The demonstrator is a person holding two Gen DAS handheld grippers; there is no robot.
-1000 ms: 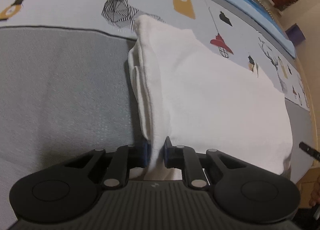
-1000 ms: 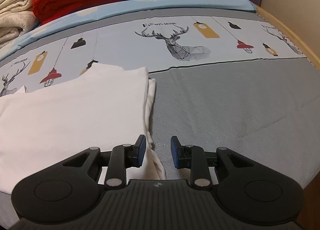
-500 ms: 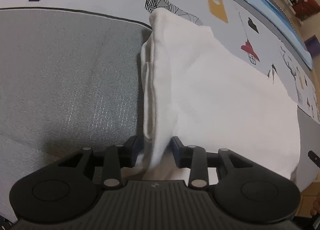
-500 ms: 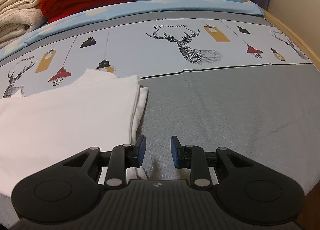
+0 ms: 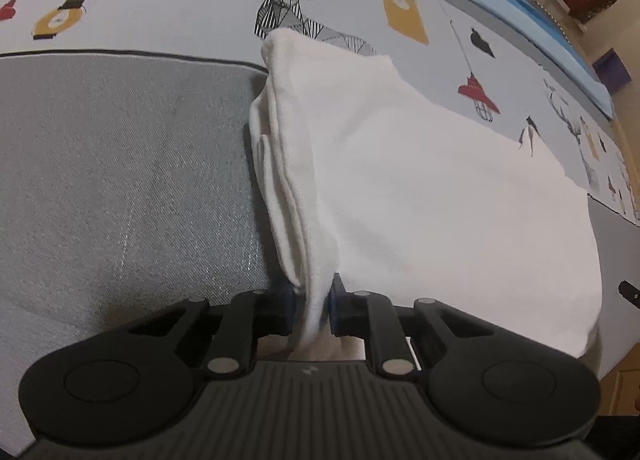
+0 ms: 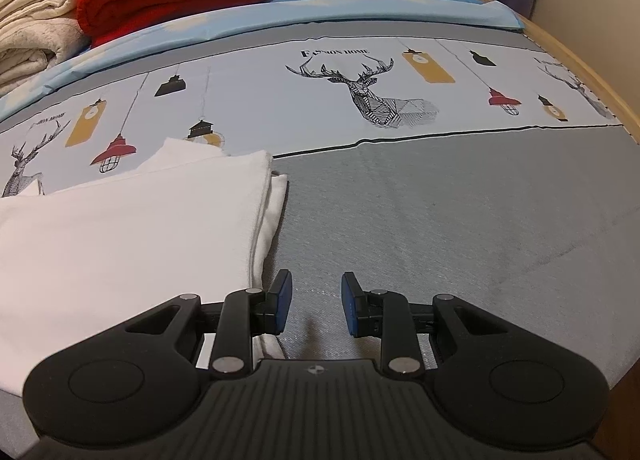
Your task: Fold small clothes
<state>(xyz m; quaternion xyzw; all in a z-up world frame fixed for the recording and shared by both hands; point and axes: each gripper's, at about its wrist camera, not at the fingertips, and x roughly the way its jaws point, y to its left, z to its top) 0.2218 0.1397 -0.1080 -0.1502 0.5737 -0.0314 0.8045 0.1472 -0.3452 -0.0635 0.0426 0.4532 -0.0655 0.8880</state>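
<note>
We pinch the white cotton garment [image 5: 420,187] by its near layered edge in our left gripper [image 5: 311,302], likely for folding; right gripper [image 6: 314,302] hovers open, empty.

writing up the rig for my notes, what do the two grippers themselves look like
Both look identical. The left gripper and right gripper have matte black bodies with a ribbed central plate bearing a small logo, two round discs at the sides, and black linkage arms with silver pivot pins. The fingertips carry blue pads. No cables, sleeves or hands are visible.
</note>
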